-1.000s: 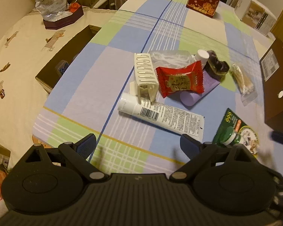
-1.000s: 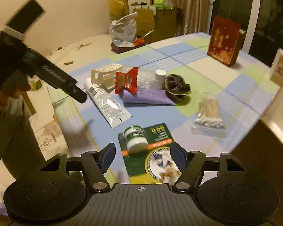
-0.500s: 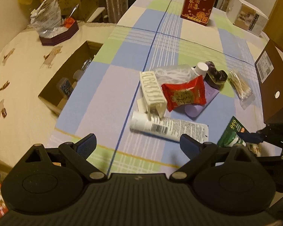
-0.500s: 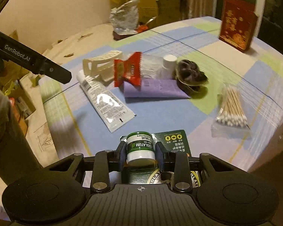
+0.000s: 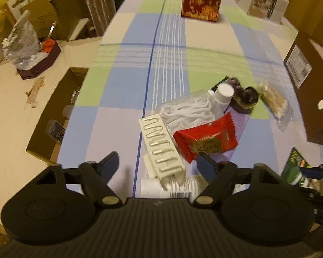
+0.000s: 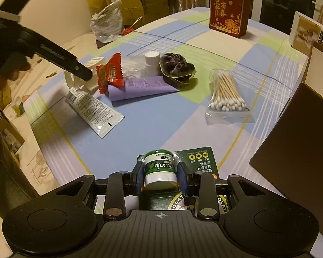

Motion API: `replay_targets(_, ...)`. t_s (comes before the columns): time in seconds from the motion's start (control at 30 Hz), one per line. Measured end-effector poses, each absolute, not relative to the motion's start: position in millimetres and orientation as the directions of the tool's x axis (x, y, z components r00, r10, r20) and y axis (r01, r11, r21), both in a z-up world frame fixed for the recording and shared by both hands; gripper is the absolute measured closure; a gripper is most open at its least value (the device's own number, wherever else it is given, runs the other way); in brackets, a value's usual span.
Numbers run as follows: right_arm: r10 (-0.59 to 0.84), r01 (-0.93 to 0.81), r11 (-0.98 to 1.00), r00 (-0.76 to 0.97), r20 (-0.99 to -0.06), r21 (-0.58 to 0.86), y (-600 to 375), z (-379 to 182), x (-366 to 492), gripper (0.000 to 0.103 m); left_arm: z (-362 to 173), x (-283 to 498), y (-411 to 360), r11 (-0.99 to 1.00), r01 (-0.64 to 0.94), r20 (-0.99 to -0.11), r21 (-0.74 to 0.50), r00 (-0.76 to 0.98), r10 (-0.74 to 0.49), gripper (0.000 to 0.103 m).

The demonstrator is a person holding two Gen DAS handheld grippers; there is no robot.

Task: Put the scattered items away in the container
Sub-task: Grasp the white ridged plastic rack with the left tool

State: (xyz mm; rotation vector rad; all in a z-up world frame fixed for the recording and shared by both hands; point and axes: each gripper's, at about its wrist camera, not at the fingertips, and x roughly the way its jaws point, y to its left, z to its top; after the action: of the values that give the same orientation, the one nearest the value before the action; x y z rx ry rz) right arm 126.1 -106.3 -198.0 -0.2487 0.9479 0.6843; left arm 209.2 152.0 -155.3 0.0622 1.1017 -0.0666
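My right gripper [image 6: 160, 177] is shut on a green-and-white salve jar [image 6: 160, 167], which sits on its green card [image 6: 201, 160] near the table's front edge. My left gripper [image 5: 158, 163] is open and hovers low over a white slotted plastic rack [image 5: 161, 150], with a red snack packet [image 5: 206, 142] by its right finger. A white tube [image 6: 94, 109] lies under the rack. A purple tube [image 6: 144, 88], a white bottle [image 6: 151, 62], a dark scrunchie [image 6: 175, 66] and a bag of cotton swabs [image 6: 226, 94] lie scattered behind. The salve jar [image 5: 297, 175] also shows at the right edge of the left wrist view.
A dark brown box [image 6: 301, 150] stands at the table's right edge. An open cardboard box [image 5: 53, 116] with small items sits left, below table level. A red gift box [image 6: 228, 6] stands at the far end. A hand [image 6: 2, 71] holds the left gripper.
My right gripper has come down and shut on the salve jar. My left gripper has moved forward over the white rack and the tube, staying open.
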Motion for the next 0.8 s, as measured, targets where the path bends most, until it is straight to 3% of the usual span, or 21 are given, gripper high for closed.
replay_targets(0.03, 0.424, -0.636, 0.766, 0.392, -0.817, 0.092, -105.6, -199.2, 127.3, 0.067, -158.5, 212.8, 152.4, 0.996, 0.086, -0.897, 0.015, 0.441, -0.024, 0.040)
replay_targets(0.17, 0.416, -0.637, 0.767, 0.403, -0.815, 0.077, -104.6, -198.8, 128.2, 0.067, -163.2, 219.9, 157.7, 0.996, 0.077, -0.905, -0.043, 0.419, -0.072, 0.074)
replay_targets(0.37, 0.480, -0.631, 0.763, 0.413, -0.774, 0.136, -109.8, -180.4, 124.7, 0.067, -146.9, 216.5, 162.3, 0.998, 0.057, -0.887, -0.030, 0.460, -0.053, 0.080)
replay_targets(0.67, 0.595, -0.598, 0.753, 0.441, -0.671, 0.274, -126.7, -131.9, 124.3, 0.067, -101.7, 211.7, 156.3, 0.999, 0.051, -0.839, -0.004, 0.544, -0.031, 0.080)
replay_targets(0.8, 0.611, -0.579, 0.761, 0.487, -0.624, 0.293, -146.3, -106.5, 121.9, 0.067, -77.6, 206.8, 140.8, 0.995, 0.079, -0.804, -0.063, 0.587, -0.097, 0.080)
